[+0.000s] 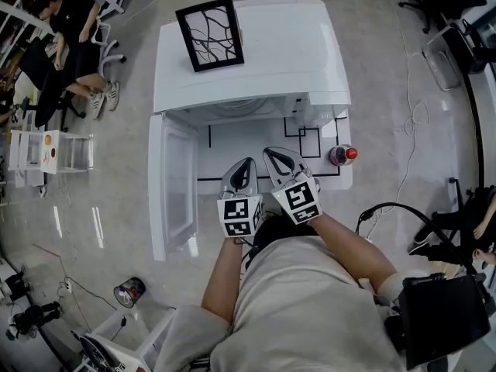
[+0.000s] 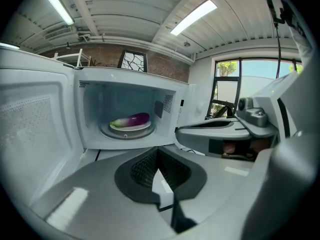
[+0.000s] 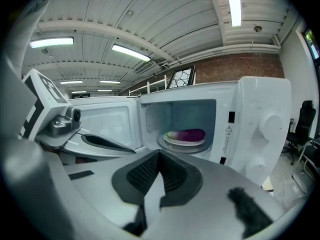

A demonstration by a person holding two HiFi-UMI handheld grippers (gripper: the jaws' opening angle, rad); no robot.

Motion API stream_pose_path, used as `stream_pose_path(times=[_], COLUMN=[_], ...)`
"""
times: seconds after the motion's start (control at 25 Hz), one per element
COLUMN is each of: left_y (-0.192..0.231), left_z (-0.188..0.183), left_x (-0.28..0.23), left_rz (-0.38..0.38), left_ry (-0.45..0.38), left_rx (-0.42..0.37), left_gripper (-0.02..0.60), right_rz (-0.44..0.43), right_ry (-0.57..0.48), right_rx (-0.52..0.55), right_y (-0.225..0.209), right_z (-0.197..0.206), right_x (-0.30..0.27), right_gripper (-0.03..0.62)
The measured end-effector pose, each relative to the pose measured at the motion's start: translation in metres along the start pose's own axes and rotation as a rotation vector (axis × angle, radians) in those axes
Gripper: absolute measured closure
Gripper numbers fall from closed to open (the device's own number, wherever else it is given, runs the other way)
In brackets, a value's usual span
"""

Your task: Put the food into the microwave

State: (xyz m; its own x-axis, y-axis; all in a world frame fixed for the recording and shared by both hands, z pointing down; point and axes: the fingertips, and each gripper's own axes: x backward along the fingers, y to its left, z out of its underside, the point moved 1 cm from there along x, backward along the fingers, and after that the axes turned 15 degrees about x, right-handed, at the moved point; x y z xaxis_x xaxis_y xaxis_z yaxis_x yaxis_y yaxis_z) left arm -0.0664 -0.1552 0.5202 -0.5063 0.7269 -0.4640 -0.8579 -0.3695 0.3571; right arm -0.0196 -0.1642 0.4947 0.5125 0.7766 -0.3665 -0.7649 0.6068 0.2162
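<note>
Eggplant [image 2: 132, 119] is on its plate [image 2: 131, 127], sitting on the turntable inside the microwave [image 1: 248, 60]. Looks like the food step is done. The door [image 1: 174, 184] hangs wide open to the left.

Risks as I see them:
- The eggplant lies loose on the plate. A hard door slam or a bump to the casing could roll it off.
- The picture frame [image 1: 211, 33] on top of the microwave could shift on the same jolt.
- The door panel is smooth, so a push from closed jaws may slip off it.
- The red-capped bottle [image 1: 342, 155] stands to the right on the table [image 1: 256, 139], near my right side. A wide swing could knock it.

Pose: left gripper [image 1: 246, 165] and right gripper [image 1: 275, 155] sit side by side at the near table edge, in front of the cavity. Both point toward the far side and slightly down, forearms straight out from the body. Both claws are fully closed with nothing in them.
</note>
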Motion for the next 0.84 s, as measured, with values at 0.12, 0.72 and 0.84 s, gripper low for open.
stream_pose_path(times=[0.12,0.72,0.84], left_y=[-0.0022,-0.0044,-0.0057], left_z=[-0.0019,-0.0017,-0.0032], left_x=[0.0019,0.004,0.0042], left_rz=[0.008,0.011,0.013], left_ry=[-0.013,-0.018,-0.021], left_rx=[-0.003,-0.006,-0.007], left_gripper=[0.574,0.575,0.574], right_rz=[-0.001,-0.001,-0.002], right_ry=[-0.004,-0.019,-0.021], right_rx=[0.016,0.042,0.045], right_y=[0.0036,0.0055,0.0055], right_z=[-0.0019,-0.0081,-0.0097], right_x=[0.0001,0.0022,0.0021], right_gripper=[0.585,0.585,0.584])
